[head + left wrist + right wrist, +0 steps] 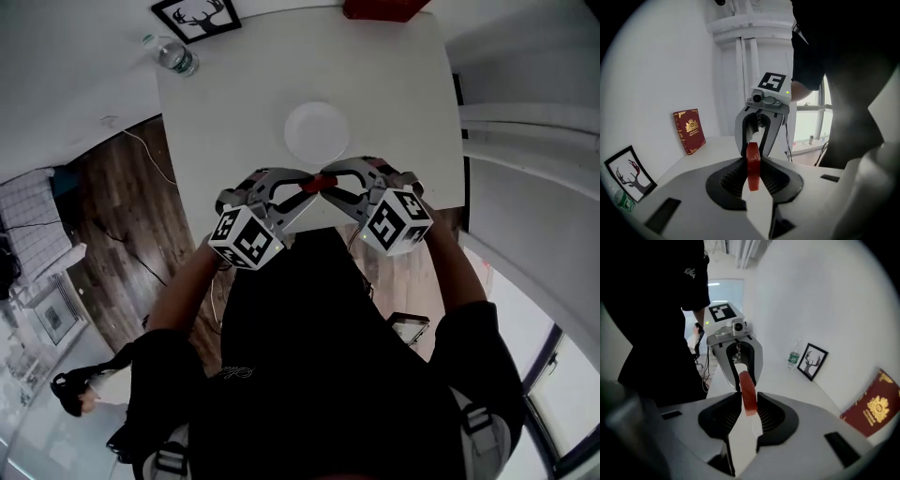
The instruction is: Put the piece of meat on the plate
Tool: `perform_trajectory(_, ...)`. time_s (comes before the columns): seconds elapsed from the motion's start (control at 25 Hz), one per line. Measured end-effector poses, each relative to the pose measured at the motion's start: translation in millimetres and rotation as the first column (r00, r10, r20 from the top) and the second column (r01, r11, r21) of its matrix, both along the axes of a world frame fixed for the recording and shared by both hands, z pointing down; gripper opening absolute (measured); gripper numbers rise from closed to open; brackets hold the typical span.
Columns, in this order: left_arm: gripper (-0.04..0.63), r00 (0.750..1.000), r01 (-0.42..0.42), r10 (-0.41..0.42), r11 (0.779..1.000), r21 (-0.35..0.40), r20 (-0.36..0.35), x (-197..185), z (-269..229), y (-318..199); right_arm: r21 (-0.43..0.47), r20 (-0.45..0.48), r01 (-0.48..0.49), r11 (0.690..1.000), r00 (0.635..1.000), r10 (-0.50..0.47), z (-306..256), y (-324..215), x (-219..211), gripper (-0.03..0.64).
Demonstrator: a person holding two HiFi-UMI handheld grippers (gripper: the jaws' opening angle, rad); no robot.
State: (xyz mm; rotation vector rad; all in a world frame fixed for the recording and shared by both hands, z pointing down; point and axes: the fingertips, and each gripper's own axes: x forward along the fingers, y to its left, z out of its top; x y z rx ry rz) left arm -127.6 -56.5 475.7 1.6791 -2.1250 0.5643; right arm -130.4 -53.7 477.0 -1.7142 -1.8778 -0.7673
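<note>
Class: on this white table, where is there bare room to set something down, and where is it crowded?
Bare: the wide table stretch between plate and red book, and between plate and water bottle. Crowded: the near edge, where left gripper and right gripper meet on the piece of meat.

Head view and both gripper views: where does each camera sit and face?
Head view: on the person's head, looking steeply down at the white table and plate; black-clad torso, both forearms, left gripper and right gripper show.
Left gripper view: on the left gripper, looking along its jaws at the right gripper; a black sleeve shows.
Right gripper view: mirrored, facing the left gripper; black torso shows.
Shared: the piece of meat between both pairs of jaws, red book, deer picture.
</note>
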Motion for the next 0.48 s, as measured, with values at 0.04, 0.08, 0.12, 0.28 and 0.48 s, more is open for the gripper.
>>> perform_trajectory(0.04, 0.084, 1.000, 0.011, -0.011, 1.000, -0.003, -0.008, -1.3, 3.4, -2.8, 0.010, 0.026, 0.030, 0.999, 0.999, -0.031, 3.4, -2.0, 0.0, 0.114)
perform_trajectory(0.08, 0.084, 1.000, 0.021, -0.021, 1.000, -0.005, -0.019, -2.5, 7.2, -5.1, 0.023, 0.050, 0.051, 0.998, 0.997, -0.053, 6.9, -4.6, -0.3, 0.109)
perform_trajectory(0.12, 0.085, 0.999, 0.028, -0.028, 1.000, -0.006, -0.032, -3.3, 11.1, -6.9, 0.037, 0.069, 0.066, 0.997, 0.995, -0.068, 10.0, -7.0, -0.7, 0.109)
perform_trajectory(0.28, 0.087, 0.998, 0.024, -0.025, 1.000, -0.017, -0.060, -1.5, 18.8, -8.8, 0.046, 0.092, 0.086, 0.995, 0.992, -0.090, 15.3, -10.5, 2.5, 0.103)
perform_trajectory(0.48, 0.094, 0.987, 0.122, -0.119, 0.992, 0.026, -0.110, -4.2, 13.9, 10.4, 0.017, 0.116, 0.040, 0.999, 0.992, -0.042, 10.4, -5.9, 1.4, 0.097)
